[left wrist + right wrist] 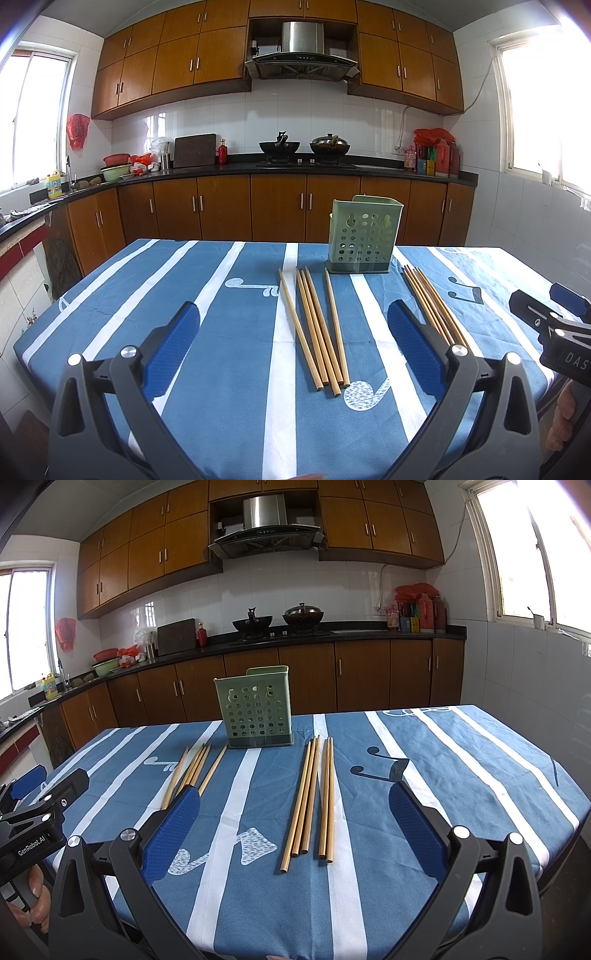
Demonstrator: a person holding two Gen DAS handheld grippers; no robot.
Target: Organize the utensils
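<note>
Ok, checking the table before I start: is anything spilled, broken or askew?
Nothing spilled or broken. The chopsticks lie loose on the tablecloth in two bunches, not in the upright green holder.

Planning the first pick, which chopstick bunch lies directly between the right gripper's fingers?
The five wooden chopsticks right of the green perforated holder; the other bunch lies left of it.

both grippers' fingers (413, 347) apparently spread, empty
</note>
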